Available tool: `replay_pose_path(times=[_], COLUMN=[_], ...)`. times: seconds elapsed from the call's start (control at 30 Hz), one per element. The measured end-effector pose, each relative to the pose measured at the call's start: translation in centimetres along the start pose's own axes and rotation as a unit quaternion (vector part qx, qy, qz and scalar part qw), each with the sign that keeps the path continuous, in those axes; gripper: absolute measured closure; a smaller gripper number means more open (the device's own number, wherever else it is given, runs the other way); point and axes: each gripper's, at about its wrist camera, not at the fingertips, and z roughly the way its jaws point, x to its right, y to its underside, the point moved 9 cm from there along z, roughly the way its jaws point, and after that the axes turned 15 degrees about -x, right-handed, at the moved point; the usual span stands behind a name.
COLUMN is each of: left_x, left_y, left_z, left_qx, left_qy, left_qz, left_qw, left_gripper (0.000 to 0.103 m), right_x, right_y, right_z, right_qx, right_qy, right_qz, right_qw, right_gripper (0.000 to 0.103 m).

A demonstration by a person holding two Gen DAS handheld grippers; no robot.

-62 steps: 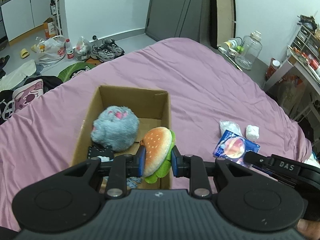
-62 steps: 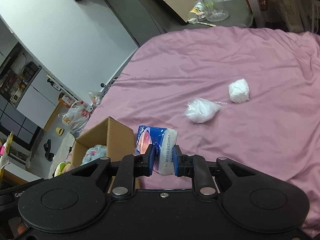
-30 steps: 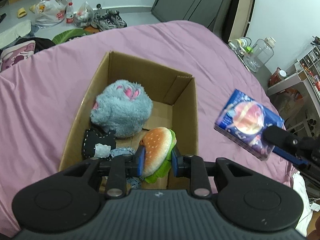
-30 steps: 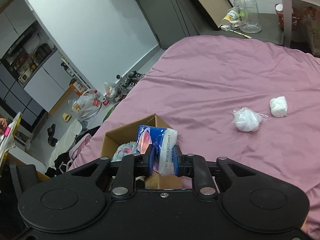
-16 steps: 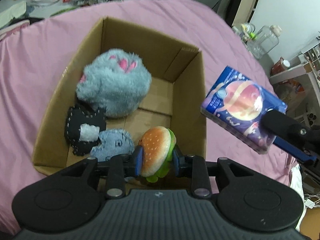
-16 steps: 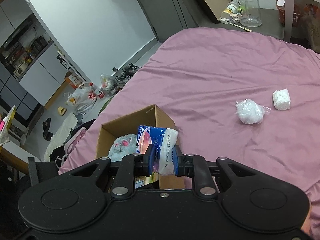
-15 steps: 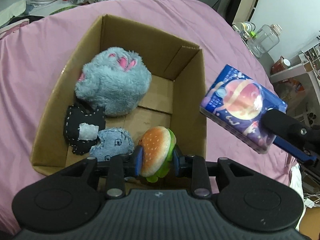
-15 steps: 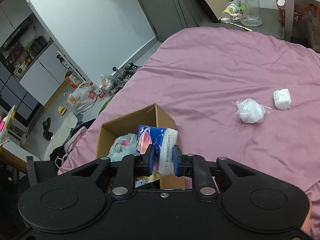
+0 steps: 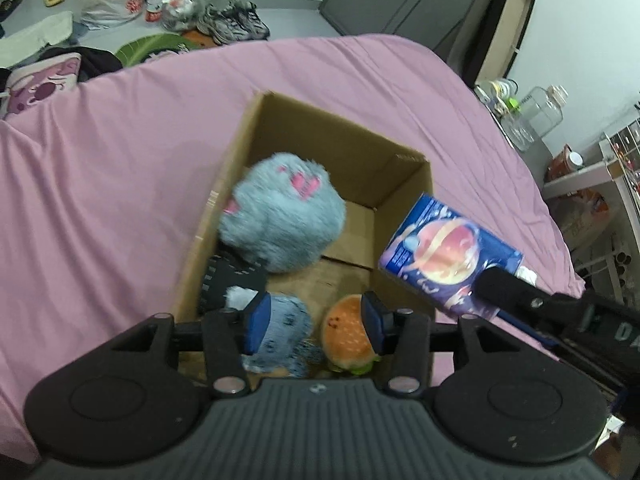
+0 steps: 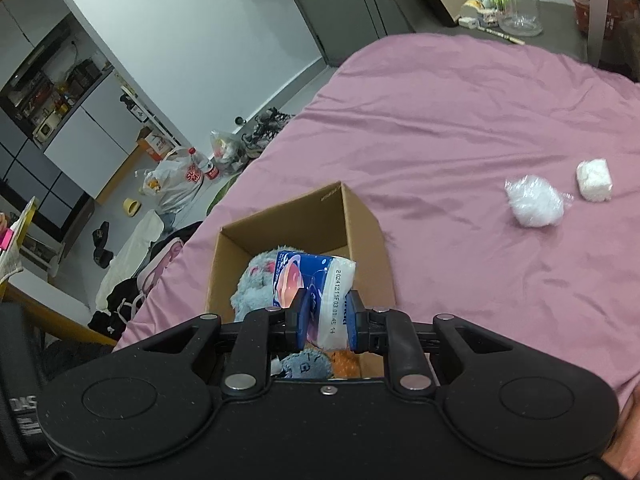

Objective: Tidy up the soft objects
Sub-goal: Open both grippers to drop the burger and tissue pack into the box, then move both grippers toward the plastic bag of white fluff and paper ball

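We judged the main risk to be a collision over the cardboard box [image 9: 404,184]: our left gripper [image 9: 316,322] hung low over its near end while the tissue pack [image 9: 448,258] in our right gripper [image 10: 324,320] hovered at the box's right wall, at the middle right of the left wrist view. If the right hand let go from there, the pack could catch that wall and tip out onto the pink bedsheet [image 9: 120,160], since in that view it seemed to overlap the wall's top edge instead of sitting clear inside.

Our left jaws were opening, and the pads no longer pressed on anything. The burger plush [image 9: 346,336] lay just below them in the box's near right corner, beside a small blue-grey plush [image 9: 286,334], and it could snag on a pad if we lifted carelessly.

Our right jaws were squeezed tight on the tissue pack, which bulged above the pads in the lower centre of the right wrist view. It was a soft plastic-wrapped pack, dark blue with an orange planet print and a white end carrying a printed date code.

Two white wrapped bundles, one round [image 10: 534,202] and one blocky [image 10: 594,180], lay well apart from the box at the middle right of the right wrist view
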Motion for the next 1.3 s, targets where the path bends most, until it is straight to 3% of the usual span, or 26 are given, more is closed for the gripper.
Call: replay_pose_path(times=[0.37, 0.53, 0.8, 0.93, 1.1, 1.23, 1.3], left_x=[-2.3, -2.6, -2.7, -2.0, -0.4, 1.1, 1.8], left_y=[0.1, 0.4, 0.8, 0.9, 1.3, 1.8, 2.0], left_z=[-2.3, -3.5, -4.8, -5.2, -5.5, -5.6, -5.5], left_qx=[0.016, 0.022, 0.034, 0.043, 0.051, 0.052, 0.052], left_qy=[-0.021, -0.03, -0.048, -0.055, -0.062, -0.069, -0.072], left_qz=[-0.012, -0.005, 0.002, 0.007, 0.022, 0.032, 0.035], left_qw=[0.9996, 0.9993, 0.9983, 0.9975, 0.9966, 0.9957, 0.9954], left_gripper=[0.055, 0.055, 0.054, 0.045, 0.042, 0.041, 0.041], right_x=[-0.4, -0.3, 0.8, 1.8, 3.5, 4.7, 5.4], right_y=[1.3, 1.5, 2.3, 2.3, 2.3, 2.2, 2.1], right_z=[2.6, 3.6, 1.0, -0.7, -2.6, -3.5, -4.0], right_qx=[-0.021, -0.036, -0.018, -0.005, 0.007, 0.015, 0.021], right_qy=[0.005, -0.003, -0.018, -0.019, -0.024, -0.021, -0.019], right_qz=[0.019, 0.035, 0.033, 0.03, 0.032, 0.034, 0.029], right_qw=[1.0, 0.999, 0.999, 0.999, 0.999, 0.999, 0.999], right_gripper=[0.084, 0.079, 0.079, 0.079, 0.078, 0.063, 0.061])
